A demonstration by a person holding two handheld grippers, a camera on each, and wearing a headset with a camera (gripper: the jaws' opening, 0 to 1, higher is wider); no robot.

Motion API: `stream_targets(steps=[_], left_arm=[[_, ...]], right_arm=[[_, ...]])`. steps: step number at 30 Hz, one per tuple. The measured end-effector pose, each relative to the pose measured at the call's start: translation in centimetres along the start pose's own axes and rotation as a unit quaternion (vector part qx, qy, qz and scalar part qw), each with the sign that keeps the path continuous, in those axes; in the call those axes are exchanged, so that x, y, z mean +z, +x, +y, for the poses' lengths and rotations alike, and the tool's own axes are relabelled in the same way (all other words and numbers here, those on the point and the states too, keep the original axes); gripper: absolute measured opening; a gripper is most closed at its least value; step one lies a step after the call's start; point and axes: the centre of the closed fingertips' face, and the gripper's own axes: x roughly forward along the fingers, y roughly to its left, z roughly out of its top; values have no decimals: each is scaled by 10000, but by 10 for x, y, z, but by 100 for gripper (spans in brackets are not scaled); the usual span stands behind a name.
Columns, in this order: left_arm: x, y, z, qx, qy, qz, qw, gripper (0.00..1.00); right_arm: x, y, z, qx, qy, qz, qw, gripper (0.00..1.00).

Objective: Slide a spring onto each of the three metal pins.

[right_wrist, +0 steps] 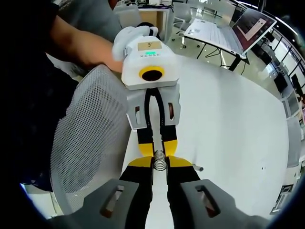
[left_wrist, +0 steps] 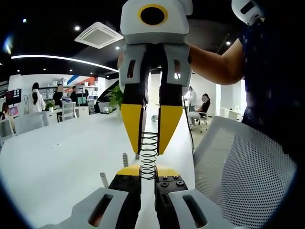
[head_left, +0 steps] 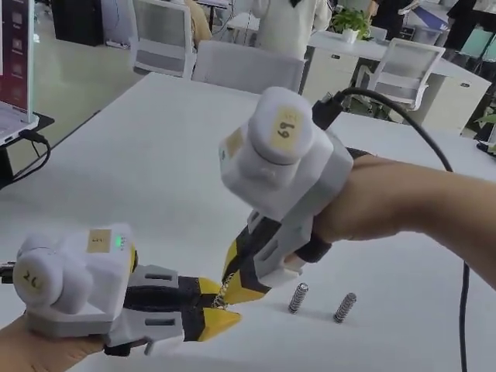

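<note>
Left gripper (left_wrist: 147,171) and right gripper (right_wrist: 159,163) meet tip to tip, both pinching one spring (left_wrist: 148,155) over the bench's (head_left: 155,170) near edge, two standing springs (head_left: 298,297) just beside.

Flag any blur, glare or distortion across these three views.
Head view: even light, faint shadows by the two standing springs, edges slightly soft. Left gripper view: fisheye bends the ceiling light strip; held spring sharp. Right gripper view: fisheye curves the table.
</note>
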Motion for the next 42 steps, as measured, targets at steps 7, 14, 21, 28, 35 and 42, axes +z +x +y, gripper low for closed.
stream_targets(steps=[7,14,21,28,35,42], left_arm=[[-2,0,0,0,-31,25,10000,2],[-3,0,0,-1,-58,55,10000,2],[-3,-1,0,11,-71,30,10000,2],[-2,-1,0,13,-72,7,10000,2],[2,-1,0,13,-67,-47,10000,2],[7,-1,-1,13,-72,-110,9999,2]], right_arm=[[0,2,1,54,30,-15,10000,8],[-1,3,1,98,73,-57,9999,8],[-1,4,1,128,68,-51,9999,8],[-1,6,0,119,81,-59,9999,9],[-1,7,0,126,86,-62,9999,9],[0,7,0,129,77,-72,9999,9]])
